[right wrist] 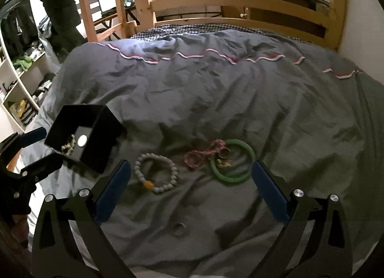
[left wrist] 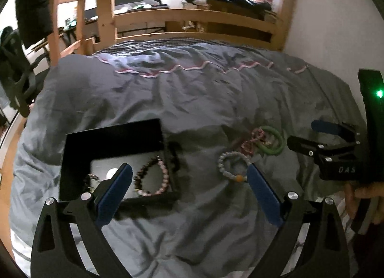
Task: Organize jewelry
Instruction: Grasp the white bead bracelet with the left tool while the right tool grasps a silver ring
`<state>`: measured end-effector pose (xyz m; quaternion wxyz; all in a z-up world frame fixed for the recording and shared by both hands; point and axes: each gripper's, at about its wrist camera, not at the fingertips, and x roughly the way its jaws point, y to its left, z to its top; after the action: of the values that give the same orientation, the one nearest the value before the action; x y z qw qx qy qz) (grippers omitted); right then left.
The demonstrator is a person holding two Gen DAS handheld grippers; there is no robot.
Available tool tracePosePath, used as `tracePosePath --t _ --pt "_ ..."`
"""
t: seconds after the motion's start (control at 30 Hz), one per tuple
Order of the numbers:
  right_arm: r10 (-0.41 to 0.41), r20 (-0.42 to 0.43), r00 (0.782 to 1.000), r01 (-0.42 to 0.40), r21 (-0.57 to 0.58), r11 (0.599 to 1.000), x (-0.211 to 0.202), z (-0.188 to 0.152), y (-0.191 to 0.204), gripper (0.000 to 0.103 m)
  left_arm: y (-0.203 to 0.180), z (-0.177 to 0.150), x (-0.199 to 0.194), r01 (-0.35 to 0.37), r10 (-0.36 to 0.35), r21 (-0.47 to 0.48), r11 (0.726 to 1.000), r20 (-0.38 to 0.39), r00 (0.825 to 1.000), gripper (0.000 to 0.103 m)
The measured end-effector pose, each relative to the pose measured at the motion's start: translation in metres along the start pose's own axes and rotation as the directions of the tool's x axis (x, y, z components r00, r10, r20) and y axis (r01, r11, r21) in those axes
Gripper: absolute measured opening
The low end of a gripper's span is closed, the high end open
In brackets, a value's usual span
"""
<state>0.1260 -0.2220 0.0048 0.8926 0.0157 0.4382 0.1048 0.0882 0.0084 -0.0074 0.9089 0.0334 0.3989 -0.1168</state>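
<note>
Black box (left wrist: 112,143) w/ bracelets on grey duvet (right wrist: 216,100); left claw (left wrist: 189,182) & right claw (right wrist: 190,179) both spread apart, gripping nothing.

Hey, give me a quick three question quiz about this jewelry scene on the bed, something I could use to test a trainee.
1. True or false: the green bangle already lies inside the black box.
2. Multiple choice: the grey beaded bracelet carries one bead of another colour. Which? A) orange B) blue C) white
3. Short answer: is the left gripper or the right gripper holding anything?

Key
1. False; it lies on the grey duvet, beside the pink braided bracelet.
2. A.
3. Neither; both sets of fingers are spread open and empty.
</note>
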Motion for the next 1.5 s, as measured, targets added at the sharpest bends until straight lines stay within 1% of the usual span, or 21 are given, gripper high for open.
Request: tracePosePath --t 0.07,0.23,0.27,0.3,0.37,0.47,0.53,0.6,0.63,0.7,0.83,1.0,1.03,1.17,1.2,1.23,1.27,1.3,1.33,1.4,1.5 --pt "0.009 -0.008 1.0 -0.009 -0.028 1.0 -0.004 -0.008 -0.003 0.099 -0.01 -0.004 0.004 0.003 -0.003 0.02 1.0 -0.003 1.0 0.095" --pt "0.087 -0.063 0.994 -0.095 -0.139 0.986 -0.011 -0.038 0.004 0.099 -0.028 -0.013 0.017 0.017 -0.016 0.051 0.999 -0.011 1.0 0.095" --pt "0.098 -0.079 0.992 -0.109 -0.147 0.983 -0.009 -0.042 0.006 0.094 -0.031 -0.014 0.02 0.019 -0.018 0.059 0.998 -0.012 1.0 0.095" --pt "0.11 -0.106 0.988 -0.126 -0.154 0.98 -0.004 -0.046 0.009 0.083 -0.035 -0.016 0.022 0.019 -0.018 0.07 0.997 -0.013 1.0 0.095" --pt "0.104 -0.162 0.981 -0.132 -0.175 0.976 0.009 -0.051 0.014 0.068 -0.041 -0.019 0.029 0.017 -0.016 0.092 0.996 -0.015 1.0 0.095" --pt "0.091 -0.208 0.974 -0.13 -0.186 0.974 0.021 -0.059 0.016 0.065 -0.048 -0.02 0.04 0.031 -0.029 0.118 0.993 -0.021 0.999 0.095" --pt "0.077 -0.24 0.968 -0.127 -0.199 0.972 0.029 -0.063 0.017 0.059 -0.051 -0.02 0.05 0.049 -0.045 0.126 0.991 -0.035 0.998 0.095" --pt "0.059 -0.261 0.964 -0.115 -0.207 0.971 0.035 -0.065 0.017 0.047 -0.053 -0.018 0.06 0.064 -0.058 0.122 0.99 -0.049 0.997 0.095" --pt "0.047 -0.278 0.959 -0.11 -0.215 0.971 0.039 -0.067 0.019 0.045 -0.055 -0.018 0.067 0.071 -0.065 0.118 0.99 -0.056 0.996 0.095" --pt "0.028 -0.307 0.951 -0.104 -0.233 0.967 0.048 -0.071 0.023 0.033 -0.061 -0.016 0.079 0.065 -0.057 0.122 0.99 -0.066 0.996 0.095" --pt "0.029 -0.34 0.94 -0.122 -0.258 0.958 0.056 -0.076 0.032 0.033 -0.069 -0.016 0.1 0.065 -0.052 0.135 0.989 -0.092 0.994 0.095" --pt "0.03 -0.348 0.937 -0.124 -0.252 0.96 0.059 -0.076 0.034 0.022 -0.079 -0.016 0.115 0.012 0.003 0.178 0.984 -0.085 0.996 0.094" --pt "0.03 -0.35 0.936 -0.123 -0.248 0.961 0.06 -0.075 0.034 0.022 -0.079 -0.017 0.117 0.017 -0.001 0.176 0.984 -0.092 0.996 0.09" --pt "0.037 -0.347 0.937 -0.126 -0.237 0.963 0.058 -0.073 0.033 0.02 -0.079 -0.02 0.129 0.019 0.006 0.176 0.984 -0.142 0.99 0.056" --pt "0.04 -0.346 0.937 -0.127 -0.232 0.964 0.058 -0.074 0.034 0.02 -0.078 -0.02 0.13 0.011 0.015 0.174 0.985 -0.144 0.989 0.051" --pt "0.042 -0.344 0.938 -0.127 -0.228 0.965 0.057 -0.074 0.034 0.02 -0.076 -0.019 0.13 0.01 0.015 0.167 0.986 -0.151 0.988 0.04" --pt "0.046 -0.339 0.94 -0.127 -0.222 0.967 0.057 -0.074 0.034 0.02 -0.073 -0.018 0.131 0.013 0.012 0.158 0.987 -0.158 0.987 0.025" --pt "0.051 -0.333 0.942 -0.128 -0.215 0.968 0.056 -0.073 0.033 0.02 -0.07 -0.017 0.131 0.017 0.007 0.141 0.99 -0.167 0.986 0.019" --pt "0.06 -0.324 0.944 -0.132 -0.205 0.97 0.054 -0.072 0.032 0.02 -0.066 -0.015 0.13 0.021 0.0 0.121 0.992 -0.173 0.985 0.008" --pt "0.077 -0.309 0.948 -0.14 -0.186 0.973 0.052 -0.068 0.029 0.02 -0.06 -0.014 0.127 0.033 -0.016 0.092 0.995 -0.181 0.983 0.008" --pt "0.088 -0.282 0.955 -0.142 -0.176 0.974 0.045 -0.062 0.026 0.02 -0.061 -0.013 0.118 0.027 -0.008 0.107 0.994 -0.175 0.985 0.008"
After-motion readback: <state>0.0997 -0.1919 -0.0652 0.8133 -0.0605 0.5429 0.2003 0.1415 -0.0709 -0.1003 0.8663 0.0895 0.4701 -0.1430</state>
